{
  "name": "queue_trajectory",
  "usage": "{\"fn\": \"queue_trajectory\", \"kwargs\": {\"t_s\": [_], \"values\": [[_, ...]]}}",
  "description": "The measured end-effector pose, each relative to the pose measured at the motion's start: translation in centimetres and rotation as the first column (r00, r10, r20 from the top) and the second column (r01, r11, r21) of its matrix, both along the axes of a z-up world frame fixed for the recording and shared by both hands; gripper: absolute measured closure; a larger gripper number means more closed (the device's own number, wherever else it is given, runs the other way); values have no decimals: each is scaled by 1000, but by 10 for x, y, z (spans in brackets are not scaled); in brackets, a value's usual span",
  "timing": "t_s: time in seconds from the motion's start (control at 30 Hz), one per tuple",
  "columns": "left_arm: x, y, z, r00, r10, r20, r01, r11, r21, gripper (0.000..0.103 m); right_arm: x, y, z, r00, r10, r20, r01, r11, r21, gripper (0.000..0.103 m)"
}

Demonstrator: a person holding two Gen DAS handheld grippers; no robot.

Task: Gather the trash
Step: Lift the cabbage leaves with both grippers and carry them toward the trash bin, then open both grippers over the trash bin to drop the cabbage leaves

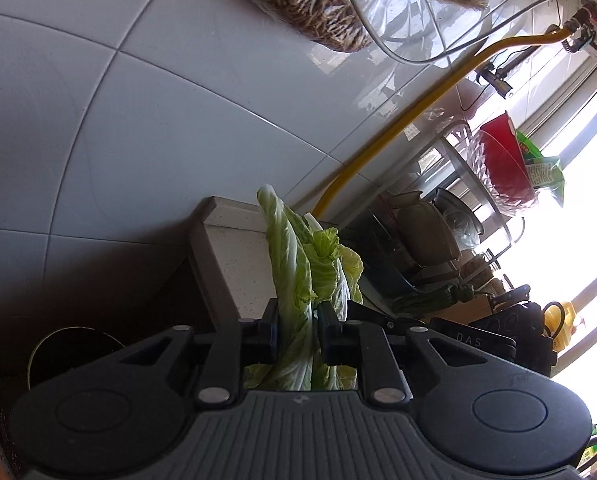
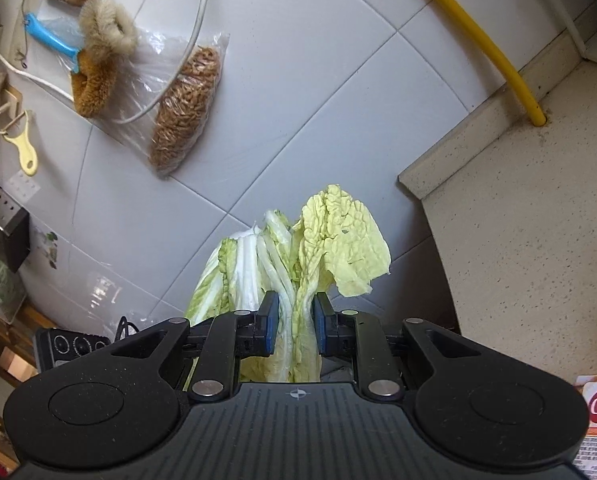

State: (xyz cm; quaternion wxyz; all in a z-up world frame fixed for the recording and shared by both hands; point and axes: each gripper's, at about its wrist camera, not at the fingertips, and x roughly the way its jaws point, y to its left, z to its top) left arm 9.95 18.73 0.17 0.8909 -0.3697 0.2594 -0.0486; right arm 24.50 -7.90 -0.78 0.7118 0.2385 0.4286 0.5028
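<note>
A: Cabbage [image 1: 294,280] first, in the left wrist view: why is it standing up like that?

B: Because the left gripper [image 1: 298,330] has its fingers [image 1: 269,330] closed most of the way onto the pale stalks, so the leaves stick out ahead, in the air in front of the tiled wall [image 1: 138,140]. The stalk is the firm part; the frilly tips would tear.

A: And the dark round thing low on the left?

B: It may be a bin [image 1: 64,354], below the table [image 1: 230,264] edge, but it sits in shadow and I can't say for sure. If so, the leaves are being carried off the table towards it.

A: Now the right wrist view.

B: Same grip. The right gripper [image 2: 295,330] has its fingers [image 2: 270,328] pinched narrow on a bunch of cabbage [image 2: 318,248] ribs, one broad leaf flopping to the right. It hangs clear, beside the table [image 2: 518,240] corner, touching nothing.

A: Both hands loaded, then?

B: Yes, each holds leaves; I can't tell whether it is one shared bunch or two. Dropping them is what's left, I'd judge.
</note>
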Motion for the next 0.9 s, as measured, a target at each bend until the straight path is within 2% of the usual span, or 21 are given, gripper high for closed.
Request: {"fn": "queue_trajectory", "kwargs": {"t_s": [0.27,0.53,0.63,0.73,0.9], "values": [[-8,18,-26,996,42,-79,-41,999,7,86,-6,35,-16,999,26,-25,-28,998,-60,79],[1,27,-56,981,65,-181,-49,995,91,86,-5,73,-51,997,39,-67,-49,986,-160,79],[7,29,-70,970,87,-227,-59,991,124,86,-2,86,-67,995,37,-90,-54,979,-198,79],[16,35,-86,956,96,-278,-63,990,126,86,0,98,-83,994,30,-103,-54,968,-246,79],[40,45,-123,916,123,-382,-72,987,146,84,6,116,-112,990,20,-139,-63,950,-306,75]]}}
